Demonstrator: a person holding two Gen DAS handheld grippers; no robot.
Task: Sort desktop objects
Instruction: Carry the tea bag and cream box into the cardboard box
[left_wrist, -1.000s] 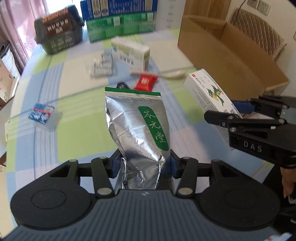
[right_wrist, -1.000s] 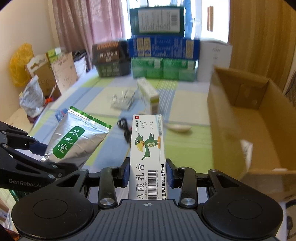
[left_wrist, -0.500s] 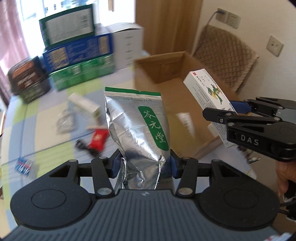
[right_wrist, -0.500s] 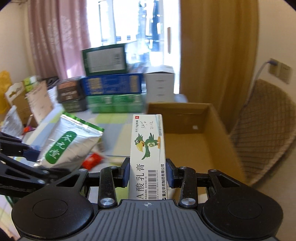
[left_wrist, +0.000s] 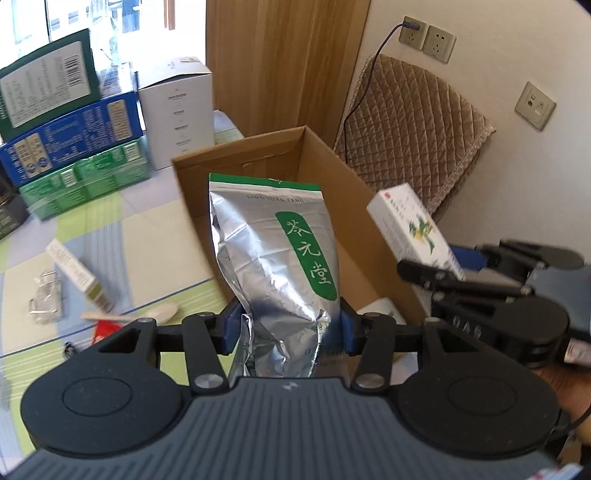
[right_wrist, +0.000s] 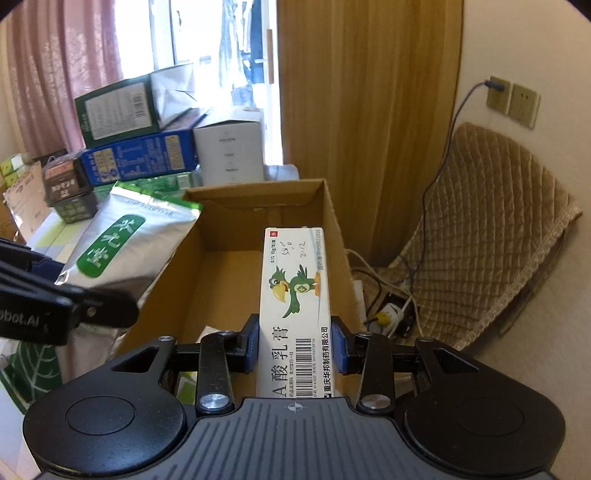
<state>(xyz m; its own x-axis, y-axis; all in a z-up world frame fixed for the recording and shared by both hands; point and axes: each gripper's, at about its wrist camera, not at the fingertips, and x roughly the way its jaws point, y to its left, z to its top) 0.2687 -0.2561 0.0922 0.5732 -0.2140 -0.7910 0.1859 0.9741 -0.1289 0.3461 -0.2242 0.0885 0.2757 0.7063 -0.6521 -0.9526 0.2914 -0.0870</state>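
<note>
Cardboard fills the middle of both my views: an open brown carton (left_wrist: 325, 177) standing at the edge of the desk (left_wrist: 155, 236), flaps up, with something white (left_wrist: 380, 308) low inside near its near wall (I cannot make out what it is).

My left gripper (left_wrist: 288, 328) is clenched on the crumpled lower end of a silver foil pouch (left_wrist: 273, 258) with a green label, which stands upright between the blue pads and hangs in front of the carton's opening. My right gripper (right_wrist: 294, 345) is clamped on a white ointment box (right_wrist: 295, 302) printed with a green cartoon bird; the box points straight out along the fingers, its far end over the carton's interior. From the right wrist camera the pouch shows at the left, tilted, just beside the carton's left wall.

On the checked desk left of the carton lie a small white-and-green box (left_wrist: 75, 275), a pale spoon (left_wrist: 136, 314), a red packet (left_wrist: 105, 328) and a crinkled clear wrapper (left_wrist: 46, 299). Stacked green, blue and white cartons (left_wrist: 74, 147) stand at the desk's far edge, and a quilted brown chair (right_wrist: 487, 236) sits by the wall.
</note>
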